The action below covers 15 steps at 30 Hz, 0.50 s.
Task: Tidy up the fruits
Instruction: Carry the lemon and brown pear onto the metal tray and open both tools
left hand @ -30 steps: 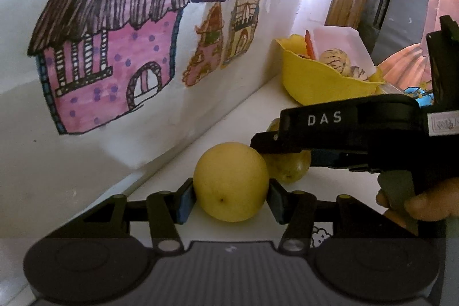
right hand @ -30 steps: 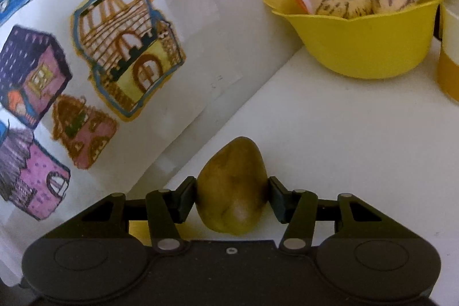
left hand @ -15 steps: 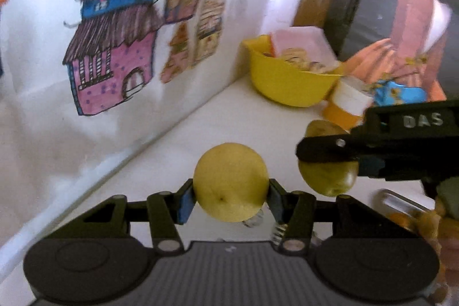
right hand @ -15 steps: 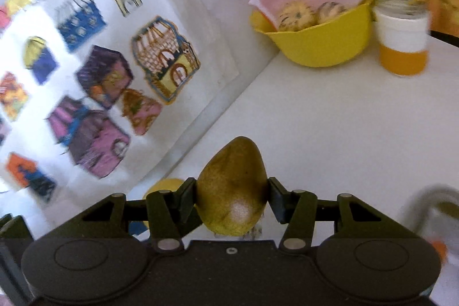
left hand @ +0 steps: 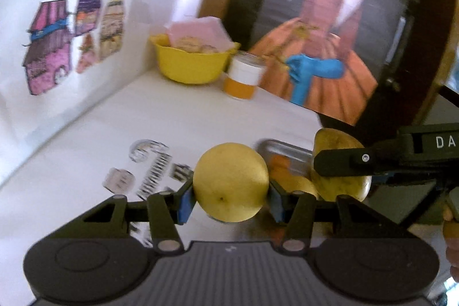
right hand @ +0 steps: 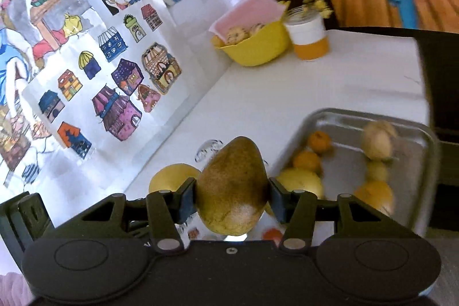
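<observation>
A: White table (right hand: 338, 76), coloured house drawings (right hand: 120, 88) lining the wall on the left!

B: And an orange-filled jar (right hand: 308, 37) with a white band just beside the yellow bowl; behind them, a painting (left hand: 324, 27) of an orange gown

we see a table (right hand: 330, 82) set against a wall (right hand: 178, 27) on its left. at the far end sits a bowl (right hand: 255, 48), with a jar (right hand: 308, 40) just to its right. nearer, on the right side, lies a tray (right hand: 413, 131) with several fruits in it. left of the tray, one fruit (left hand: 231, 181) is beside a pear (right hand: 232, 188), both above the table.
</observation>
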Each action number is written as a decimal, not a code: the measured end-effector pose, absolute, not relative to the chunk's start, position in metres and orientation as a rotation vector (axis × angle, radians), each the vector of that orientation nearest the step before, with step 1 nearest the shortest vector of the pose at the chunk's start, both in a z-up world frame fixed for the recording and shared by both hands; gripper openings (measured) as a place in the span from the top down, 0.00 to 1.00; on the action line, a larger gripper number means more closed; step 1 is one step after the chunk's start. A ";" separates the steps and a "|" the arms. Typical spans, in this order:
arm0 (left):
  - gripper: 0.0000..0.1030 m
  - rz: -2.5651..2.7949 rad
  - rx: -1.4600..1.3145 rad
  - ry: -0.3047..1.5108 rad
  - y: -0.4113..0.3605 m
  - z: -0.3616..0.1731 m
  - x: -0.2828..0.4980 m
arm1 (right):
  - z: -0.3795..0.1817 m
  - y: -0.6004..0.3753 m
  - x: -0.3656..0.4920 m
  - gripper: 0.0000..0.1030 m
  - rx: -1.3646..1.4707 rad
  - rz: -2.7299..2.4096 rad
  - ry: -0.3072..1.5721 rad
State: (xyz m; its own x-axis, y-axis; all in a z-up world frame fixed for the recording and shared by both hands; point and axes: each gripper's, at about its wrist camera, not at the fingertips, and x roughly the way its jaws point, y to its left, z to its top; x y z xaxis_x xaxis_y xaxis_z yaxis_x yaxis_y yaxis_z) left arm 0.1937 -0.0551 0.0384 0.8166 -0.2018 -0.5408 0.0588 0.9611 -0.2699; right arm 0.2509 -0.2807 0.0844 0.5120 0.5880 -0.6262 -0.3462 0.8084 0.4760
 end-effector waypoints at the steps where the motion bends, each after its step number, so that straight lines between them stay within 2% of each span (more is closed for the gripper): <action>1: 0.45 -0.156 -0.244 0.604 -0.061 0.038 0.189 | 0.085 -0.287 0.242 0.47 0.311 0.562 0.862; 15: 0.45 -0.243 -0.179 0.661 -0.107 0.013 0.157 | 0.043 -0.340 0.180 0.47 0.342 0.425 0.864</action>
State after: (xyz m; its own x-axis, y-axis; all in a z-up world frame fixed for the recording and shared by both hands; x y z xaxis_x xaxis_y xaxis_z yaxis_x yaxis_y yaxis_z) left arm 0.1569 -0.1071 0.0125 0.7627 -0.2788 -0.5836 0.1656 0.9564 -0.2404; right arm 0.1803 -0.3398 0.0426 0.5754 0.4899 -0.6549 -0.2193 0.8638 0.4535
